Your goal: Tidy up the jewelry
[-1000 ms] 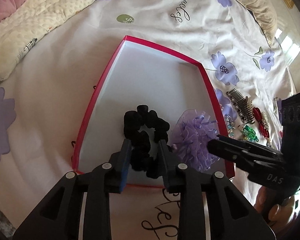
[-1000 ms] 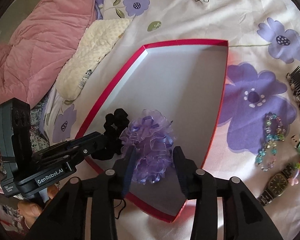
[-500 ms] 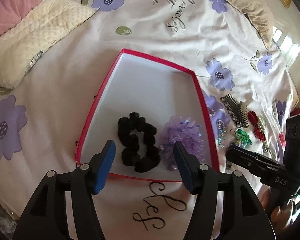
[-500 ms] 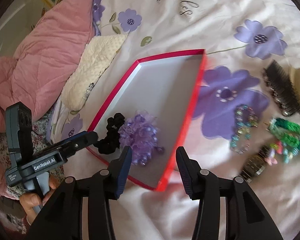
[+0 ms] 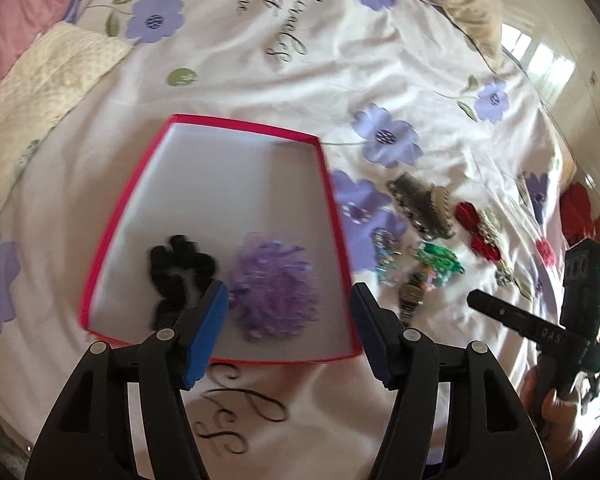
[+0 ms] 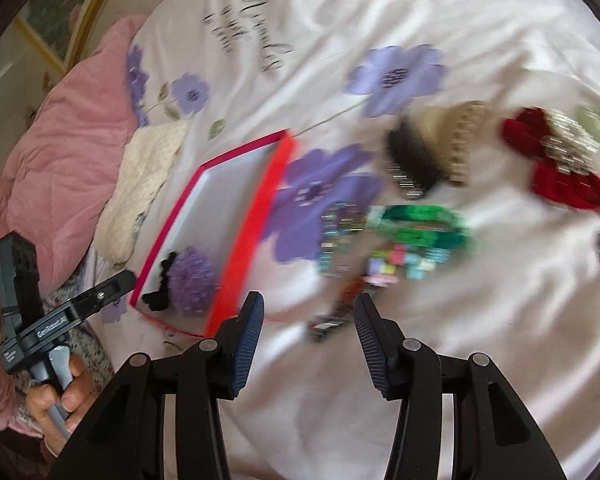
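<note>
having let go of the black scrunchie (image 5: 180,276) and purple scrunchie (image 5: 274,290) in the red box (image 5: 332,216), both the left gripper (image 5: 288,332) and right gripper (image 6: 306,344) have pulled back with fingers apart, the right one now swinging toward the watch (image 6: 332,316) at lower centre.

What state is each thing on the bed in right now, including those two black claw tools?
Left gripper: open, empty.
Right gripper: open, empty.
Red box: lidless, flat on the bed.
Black scrunchie: lying in the box.
Purple scrunchie: in the box, beside the black one.
Wristwatch: on the bedspread, outside the box.
Green bracelet: on the bedspread, blurred.
</note>
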Demonstrator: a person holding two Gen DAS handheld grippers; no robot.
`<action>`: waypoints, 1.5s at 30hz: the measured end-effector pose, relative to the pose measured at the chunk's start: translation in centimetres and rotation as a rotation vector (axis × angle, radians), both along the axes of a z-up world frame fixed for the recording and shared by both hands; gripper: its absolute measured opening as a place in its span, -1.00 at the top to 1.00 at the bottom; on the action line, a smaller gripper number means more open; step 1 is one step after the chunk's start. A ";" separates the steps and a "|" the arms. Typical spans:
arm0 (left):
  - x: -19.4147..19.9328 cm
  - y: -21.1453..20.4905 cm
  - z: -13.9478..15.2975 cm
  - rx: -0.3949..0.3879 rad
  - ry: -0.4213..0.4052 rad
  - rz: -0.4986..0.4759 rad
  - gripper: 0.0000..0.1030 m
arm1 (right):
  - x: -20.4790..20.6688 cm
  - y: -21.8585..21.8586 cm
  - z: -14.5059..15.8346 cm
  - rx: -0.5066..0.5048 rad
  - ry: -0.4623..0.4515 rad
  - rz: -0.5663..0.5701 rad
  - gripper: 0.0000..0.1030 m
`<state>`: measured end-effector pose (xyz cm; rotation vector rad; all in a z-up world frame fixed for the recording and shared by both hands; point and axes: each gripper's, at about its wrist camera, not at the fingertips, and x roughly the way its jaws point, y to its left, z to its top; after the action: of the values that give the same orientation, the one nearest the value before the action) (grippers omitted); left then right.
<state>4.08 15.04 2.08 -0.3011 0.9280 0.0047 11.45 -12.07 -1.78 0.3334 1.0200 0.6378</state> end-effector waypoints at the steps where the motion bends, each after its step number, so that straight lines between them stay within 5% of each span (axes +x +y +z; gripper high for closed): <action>1: 0.2 -0.6 0.0 0.000 0.002 -0.015 -0.21 | 0.0 -1.2 -0.1 -0.003 0.002 -0.026 0.04; 19: 4.7 -11.5 -0.9 0.010 0.035 -0.248 -0.21 | 0.1 -15.8 -2.0 -0.045 0.031 -0.345 0.04; 36: 10.3 -17.7 -3.3 -0.014 0.083 -0.395 -0.26 | 7.5 -16.9 -0.7 -0.104 -0.018 -0.373 0.04; 45: 13.8 -20.0 -6.2 -0.018 0.149 -0.453 -0.32 | 14.1 -17.0 -3.8 -0.116 0.068 -0.422 0.04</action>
<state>17.85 -4.96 -4.16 -0.1030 1.1279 -0.4026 25.54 -29.10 -5.56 0.4550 1.0077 0.1877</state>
